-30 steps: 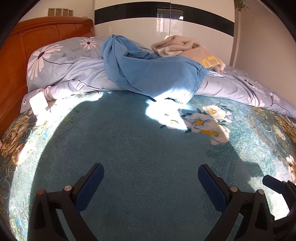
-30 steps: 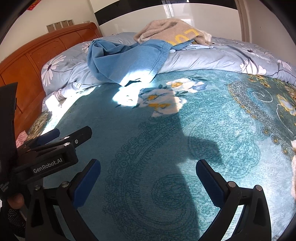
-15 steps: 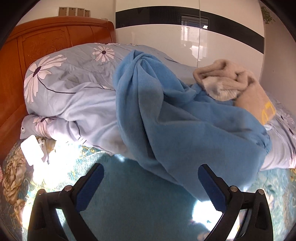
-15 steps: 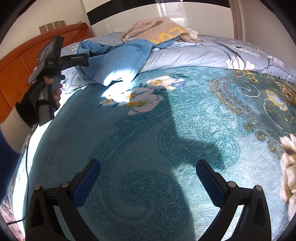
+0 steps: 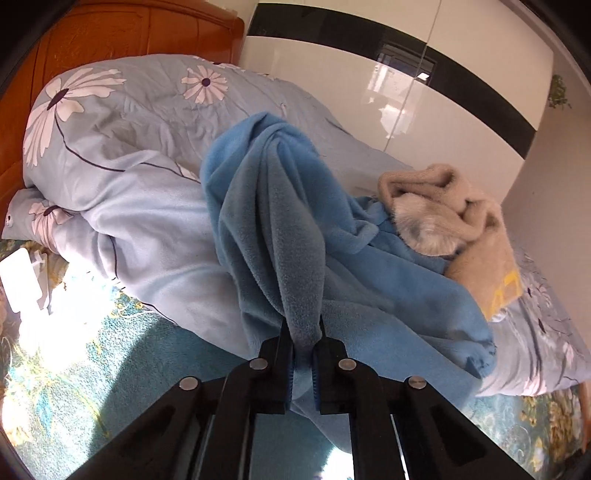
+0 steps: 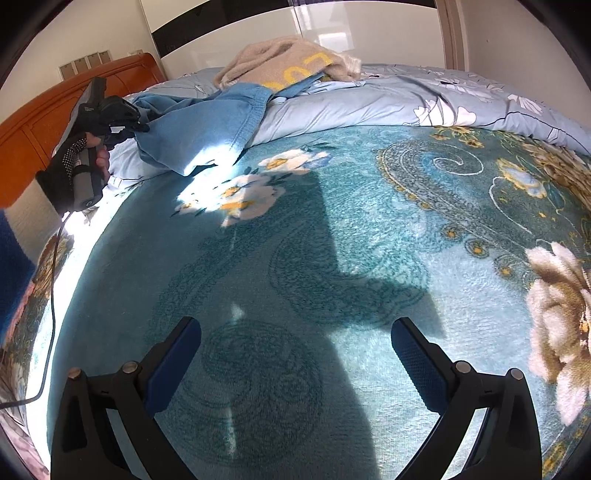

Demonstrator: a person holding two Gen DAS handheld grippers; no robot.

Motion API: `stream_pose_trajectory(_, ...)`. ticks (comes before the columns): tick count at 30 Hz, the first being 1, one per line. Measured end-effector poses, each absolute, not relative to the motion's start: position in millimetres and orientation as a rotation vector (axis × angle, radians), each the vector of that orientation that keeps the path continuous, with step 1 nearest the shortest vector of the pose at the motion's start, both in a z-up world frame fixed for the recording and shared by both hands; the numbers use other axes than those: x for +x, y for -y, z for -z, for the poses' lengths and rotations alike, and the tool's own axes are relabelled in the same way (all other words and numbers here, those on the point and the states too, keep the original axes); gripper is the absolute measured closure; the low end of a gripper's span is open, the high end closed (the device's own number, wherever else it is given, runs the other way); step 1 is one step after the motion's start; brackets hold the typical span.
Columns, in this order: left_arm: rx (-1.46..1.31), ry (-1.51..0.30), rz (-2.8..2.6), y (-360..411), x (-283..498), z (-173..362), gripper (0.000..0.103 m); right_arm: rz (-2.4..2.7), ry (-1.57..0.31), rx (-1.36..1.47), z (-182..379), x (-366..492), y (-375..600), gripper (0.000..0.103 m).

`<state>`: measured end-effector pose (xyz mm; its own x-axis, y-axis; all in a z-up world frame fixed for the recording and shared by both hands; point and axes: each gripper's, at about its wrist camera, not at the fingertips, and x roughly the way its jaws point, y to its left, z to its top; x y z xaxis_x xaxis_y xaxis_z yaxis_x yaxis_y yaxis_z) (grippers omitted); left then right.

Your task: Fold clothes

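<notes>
Black plastic and blue padding are filling the bottom of the left wrist view, where the left tongs (image 5: 303, 341) are pinching a thick fold of the soft blue fleece garment (image 5: 291, 236); their jaws have just been closing, and the fleece is now bunching up between the pads. In the right wrist view the same tongs (image 6: 138, 123) are showing at the far left, gripped by a hand in a dark dotted glove (image 6: 75, 155), with the blue cloth (image 6: 207, 125) trailing away from them.

Nearer to that camera, the right tongs (image 6: 295, 363) are standing wide apart with nothing between them, hovering over the teal plush bed blanket with paisley and flower patterns (image 6: 332, 229) (a bright patch of sunlight is falling across its white flowers).

Beyond the pinched fold, the blue garment is lying draped over the rumpled pale blue quilt printed with white daisies (image 5: 122, 192), its lower edge spilling down onto the teal blanket (image 5: 110, 354). Just to the right, a crumpled beige knitted garment with yellow lettering (image 5: 450, 218) is resting partly on the blue fleece and partly on the quilt.

Farther back, the orange-brown wooden headboard (image 5: 122, 33) is rising behind the quilt, and the glossy white wardrobe with a black band (image 5: 406, 81) is standing along the far wall.
</notes>
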<state>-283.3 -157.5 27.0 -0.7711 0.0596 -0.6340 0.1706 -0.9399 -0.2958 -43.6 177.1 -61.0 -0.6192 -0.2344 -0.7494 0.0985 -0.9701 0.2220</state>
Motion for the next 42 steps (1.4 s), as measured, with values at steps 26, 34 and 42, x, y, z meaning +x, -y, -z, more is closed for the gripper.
stream_pose_trajectory(26,1.301,-0.781,3.645,-58,45,-92,0.095,2.702,0.274,0.972,-9,79,-200,0.000)
stream_pose_trajectory(34,1.471,-0.769,3.582,-83,66,-78,0.094,2.733,0.493,0.954,-10,103,-251,0.037)
stream_pose_trajectory(42,1.608,-0.749,3.522,-68,66,-66,0.084,2.698,0.468,0.970,-3,86,-236,0.082)
